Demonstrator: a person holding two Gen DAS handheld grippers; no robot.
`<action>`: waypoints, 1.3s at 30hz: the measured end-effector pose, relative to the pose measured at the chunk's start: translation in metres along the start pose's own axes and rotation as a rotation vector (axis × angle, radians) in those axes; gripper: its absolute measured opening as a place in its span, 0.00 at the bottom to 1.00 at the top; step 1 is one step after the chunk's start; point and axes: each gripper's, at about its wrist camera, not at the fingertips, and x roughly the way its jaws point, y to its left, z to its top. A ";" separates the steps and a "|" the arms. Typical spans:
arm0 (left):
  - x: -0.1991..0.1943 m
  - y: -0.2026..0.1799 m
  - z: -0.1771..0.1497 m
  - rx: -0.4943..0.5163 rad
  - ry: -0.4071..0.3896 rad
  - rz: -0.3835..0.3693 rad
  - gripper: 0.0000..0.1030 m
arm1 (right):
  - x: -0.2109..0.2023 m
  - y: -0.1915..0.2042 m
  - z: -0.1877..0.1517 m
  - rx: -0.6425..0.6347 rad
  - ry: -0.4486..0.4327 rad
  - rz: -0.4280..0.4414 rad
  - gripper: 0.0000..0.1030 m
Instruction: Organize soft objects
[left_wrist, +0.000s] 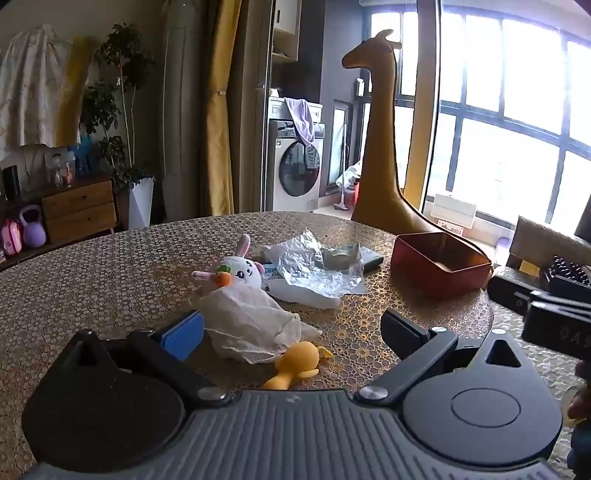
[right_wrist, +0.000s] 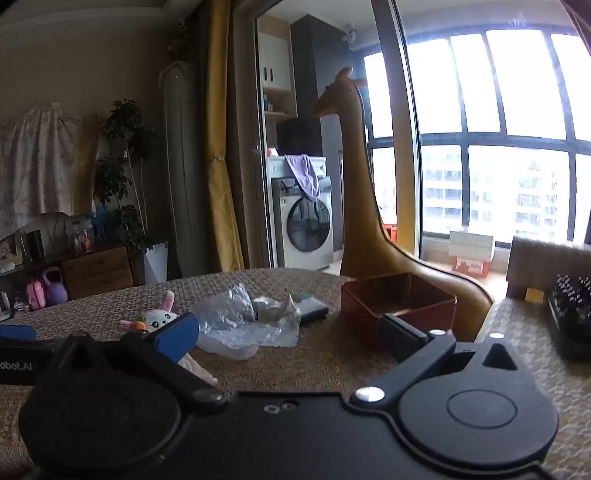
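Across the honeycomb-patterned table (left_wrist: 92, 280), the white bunny plush (left_wrist: 240, 271), crumpled white cloth (left_wrist: 251, 317) and yellow rubber duck (left_wrist: 295, 363) are lying outside the seemingly empty red square box (left_wrist: 439, 269), while the left claw (left_wrist: 291, 325) and right claw (right_wrist: 288, 332) are both gaping wide, holding nothing.

Patterned table (left_wrist: 92, 280), bunny plush (left_wrist: 242, 271), red box (left_wrist: 439, 271)

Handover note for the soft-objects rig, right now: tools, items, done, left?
Left tool: open, empty, just short of the white cloth.
Right tool: open, empty, facing the red box.
On the table: bunny plush partly under the cloth, yellow duck toy beside it, crinkled plastic wrap behind.
Done: nothing visibly in the box.
Left: every soft item.
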 end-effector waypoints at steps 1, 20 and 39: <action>0.000 0.000 0.000 0.004 0.000 0.001 1.00 | 0.000 0.001 -0.001 -0.004 0.002 -0.006 1.00; -0.002 -0.004 0.003 0.009 -0.001 -0.015 1.00 | 0.000 0.002 -0.003 0.017 0.065 0.034 1.00; -0.001 -0.005 0.005 0.005 -0.004 -0.028 1.00 | 0.003 -0.001 0.002 0.013 0.055 0.022 1.00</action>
